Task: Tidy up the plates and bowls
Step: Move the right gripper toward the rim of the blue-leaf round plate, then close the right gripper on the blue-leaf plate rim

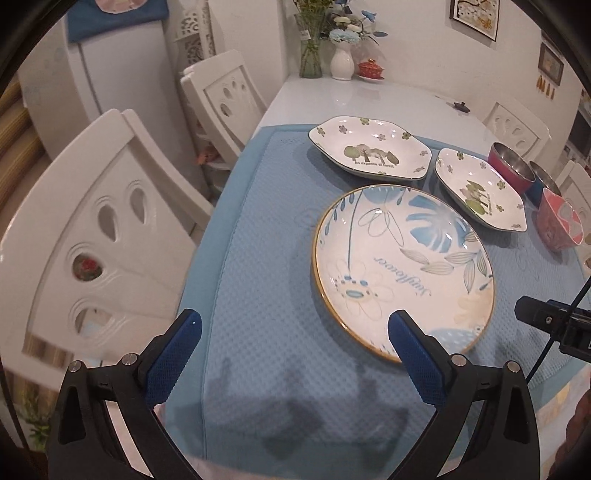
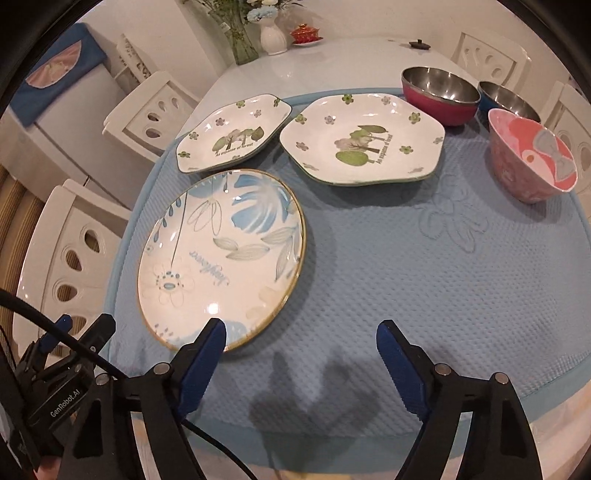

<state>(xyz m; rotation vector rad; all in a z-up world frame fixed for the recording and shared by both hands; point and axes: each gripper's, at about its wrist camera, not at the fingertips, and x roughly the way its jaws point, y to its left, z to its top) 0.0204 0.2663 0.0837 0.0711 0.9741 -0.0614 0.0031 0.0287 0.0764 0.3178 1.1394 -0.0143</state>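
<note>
A round blue-flowered plate (image 1: 402, 266) (image 2: 221, 258) lies on the blue mat (image 1: 266, 236) (image 2: 424, 277). Behind it lie two hexagonal tree-print plates, one on the left (image 1: 369, 147) (image 2: 232, 134) and one on the right (image 1: 480, 188) (image 2: 362, 144). A red steel bowl (image 2: 439, 94) (image 1: 511, 166), a blue steel bowl (image 2: 508, 99) (image 1: 543, 181) and a pink bowl (image 2: 530, 155) (image 1: 559, 223) stand at the right. My left gripper (image 1: 295, 325) is open and empty above the mat, at the round plate's near-left rim. My right gripper (image 2: 301, 334) is open and empty, just right of that plate's near rim.
White chairs (image 1: 99, 236) (image 2: 62, 258) line the table's left side, more on the right (image 2: 491, 55). Vases with flowers (image 1: 341, 55) (image 2: 273, 33) and a red lidded cup (image 1: 371, 68) stand at the far end of the white table (image 1: 369, 96). A small black lid (image 2: 419, 44) lies there.
</note>
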